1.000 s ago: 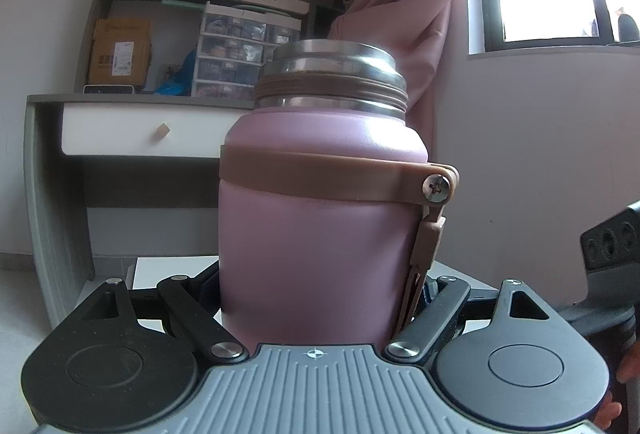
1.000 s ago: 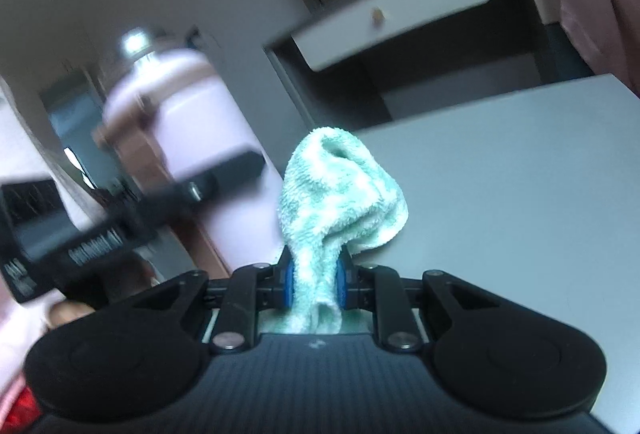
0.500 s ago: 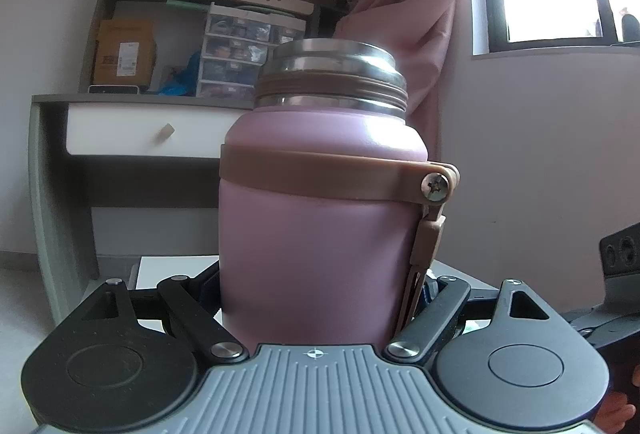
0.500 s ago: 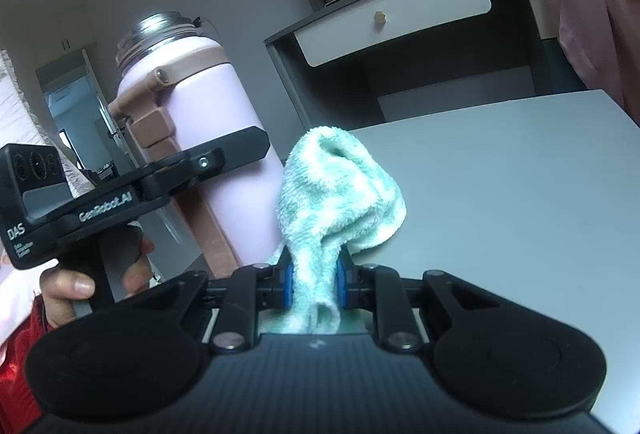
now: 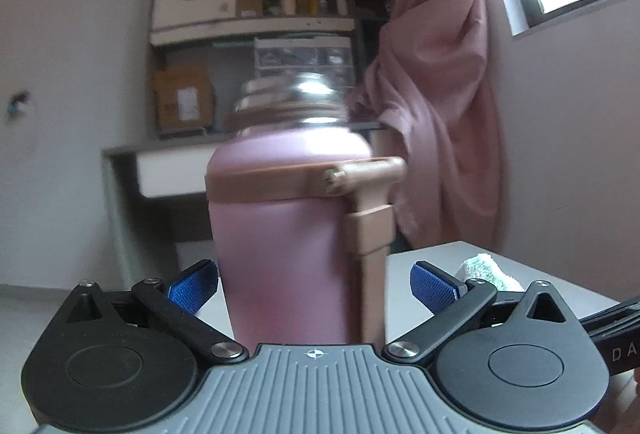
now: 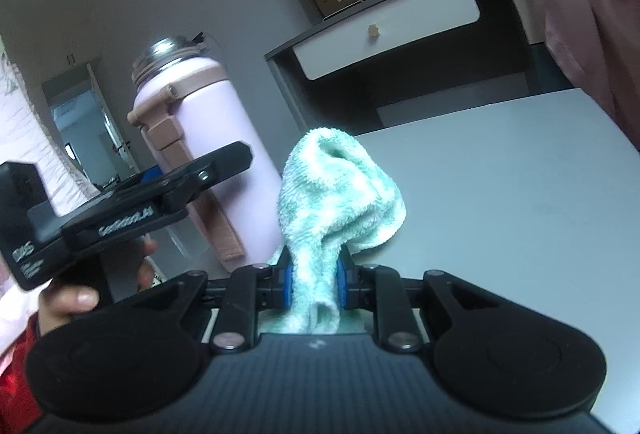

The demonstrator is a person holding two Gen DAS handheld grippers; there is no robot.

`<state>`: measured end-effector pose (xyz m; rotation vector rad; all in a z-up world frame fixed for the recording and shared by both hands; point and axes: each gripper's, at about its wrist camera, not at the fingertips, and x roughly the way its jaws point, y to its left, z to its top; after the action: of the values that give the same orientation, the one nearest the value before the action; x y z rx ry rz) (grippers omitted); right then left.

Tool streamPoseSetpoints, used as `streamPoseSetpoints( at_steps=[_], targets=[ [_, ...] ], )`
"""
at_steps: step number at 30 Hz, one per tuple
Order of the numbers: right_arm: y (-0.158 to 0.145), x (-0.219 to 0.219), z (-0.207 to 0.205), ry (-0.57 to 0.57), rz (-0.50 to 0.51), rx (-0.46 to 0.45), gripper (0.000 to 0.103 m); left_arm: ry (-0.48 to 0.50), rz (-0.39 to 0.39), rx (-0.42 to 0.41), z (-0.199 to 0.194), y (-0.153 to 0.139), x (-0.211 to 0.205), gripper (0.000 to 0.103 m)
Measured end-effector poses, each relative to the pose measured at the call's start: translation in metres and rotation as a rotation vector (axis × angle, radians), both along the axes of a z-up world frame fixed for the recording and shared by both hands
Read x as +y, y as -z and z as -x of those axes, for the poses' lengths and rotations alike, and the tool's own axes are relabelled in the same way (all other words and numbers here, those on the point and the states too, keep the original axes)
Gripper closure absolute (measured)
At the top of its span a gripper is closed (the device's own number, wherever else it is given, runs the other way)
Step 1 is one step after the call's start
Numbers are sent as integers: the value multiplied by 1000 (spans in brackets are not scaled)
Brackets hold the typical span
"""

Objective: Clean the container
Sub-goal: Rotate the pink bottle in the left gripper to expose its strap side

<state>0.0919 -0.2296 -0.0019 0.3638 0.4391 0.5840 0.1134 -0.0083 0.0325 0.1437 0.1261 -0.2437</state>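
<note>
A pink bottle (image 5: 280, 246) with a brown band, a side strap and an uncapped steel neck stands upright between the fingers of my left gripper (image 5: 312, 286). That gripper is open, and both blue pads (image 5: 432, 286) sit clear of the bottle's sides. The left wrist view is blurred. In the right wrist view the bottle (image 6: 208, 138) is at the left, beside the left gripper (image 6: 140, 206) held by a hand (image 6: 76, 298). My right gripper (image 6: 314, 278) is shut on a bunched mint-green cloth (image 6: 336, 186), just right of the bottle and above the table.
The grey-white table (image 6: 500, 194) stretches to the right. Behind it are a desk with a white drawer (image 6: 384, 30), shelves with a cardboard box (image 5: 182, 98), and a pink curtain (image 5: 436, 82) by a window. The cloth (image 5: 484, 266) shows low on the right in the left wrist view.
My left gripper has opened and let go of the bottle, and its view has shifted and tilted. The bottle's strap now faces that camera. The right gripper still holds the cloth, nearly unmoved.
</note>
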Motion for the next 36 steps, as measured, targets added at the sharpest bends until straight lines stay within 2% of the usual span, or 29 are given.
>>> streamPoseSetpoints(
  at_steps=[5,9,12,14,17,20,24,28,34,36],
  targets=[
    [0,-9,5,12,-19,-15,82,-98,-34,-22,20,-1,-18,0],
    [0,-15,9,18,-38,-19,82,-169,76,4,21,-5,-18,0],
    [0,-19,12,14,-48,-26,82,-285,127,-11,22,-6,-18,0],
    [1,-22,15,15,-58,-28,82,-306,149,-19,26,-9,-21,0],
    [3,-28,15,20,-74,-22,82,-329,136,-20,27,-11,-29,0],
    [5,-31,16,22,-80,-17,82,-400,103,-49,26,-17,-37,0],
    [5,-33,20,10,-88,-24,82,-446,131,-61,21,-27,-42,0],
    [7,-36,22,12,-91,-19,82,-485,110,-61,20,-32,-48,0],
    [8,-35,24,-6,-97,-22,82,-558,174,-59,16,-40,-46,0],
    [8,-34,26,-11,-96,-27,82,-574,156,-60,15,-41,-48,0]
  ],
)
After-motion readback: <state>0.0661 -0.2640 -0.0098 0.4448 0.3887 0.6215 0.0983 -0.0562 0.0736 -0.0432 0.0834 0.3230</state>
